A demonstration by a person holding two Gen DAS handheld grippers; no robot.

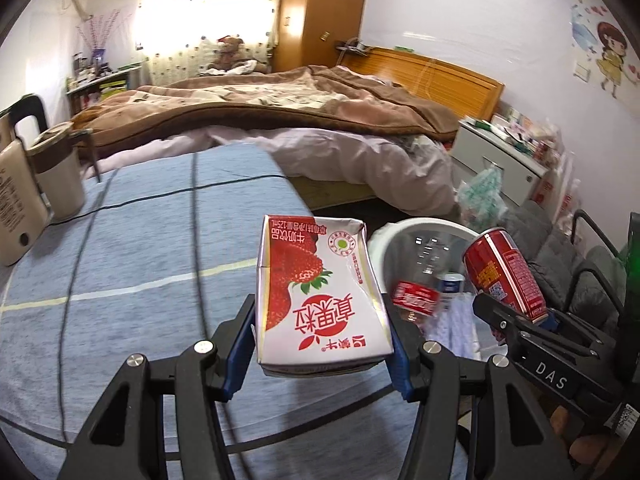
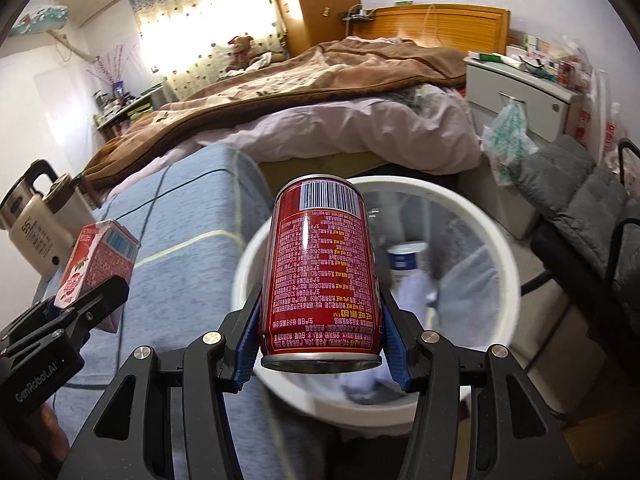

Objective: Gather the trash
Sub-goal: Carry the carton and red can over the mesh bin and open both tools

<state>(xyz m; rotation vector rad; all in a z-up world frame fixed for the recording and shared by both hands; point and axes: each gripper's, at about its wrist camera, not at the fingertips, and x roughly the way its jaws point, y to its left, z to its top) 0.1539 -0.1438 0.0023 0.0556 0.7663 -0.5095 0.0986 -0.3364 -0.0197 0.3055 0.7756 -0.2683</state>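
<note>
Left wrist view: left gripper (image 1: 322, 354) points forward and down over the blue striped cloth (image 1: 140, 280) on the table; its blue pads clamp the sides of a strawberry milk carton (image 1: 320, 296), jaws narrowed onto it, carton held base-near and print upside down; carton sits at the cloth's right edge, just left of the white bin (image 1: 424, 226); bin holds a clear bottle with red label (image 1: 416, 296) and pale wrappings, contents blurred; right gripper (image 1: 520, 320) enters from the right, tilted over the bin, gripping a red can (image 1: 504, 272); a cream kettle (image 1: 60, 176) stands far left on the cloth; unmade bed (image 1: 280, 120) behind.

Right wrist view: right gripper (image 2: 322, 346) angled down, aimed at the bin's mouth (image 2: 496, 240); pads press either side of the red can (image 2: 320, 272), jaws partly closed around it, barcode end away from the camera; can hangs above the bin's near-left rim; inside, a white-and-blue cup (image 2: 406, 260) among pale crumpled stuff; left gripper (image 2: 80, 304) at lower left, over the cloth (image 2: 180, 280), carrying the carton (image 2: 96, 268), well apart from the can; a hand's fingers show dimly beneath it; grey padded jacket (image 2: 580, 200) on a chair at right.
</note>
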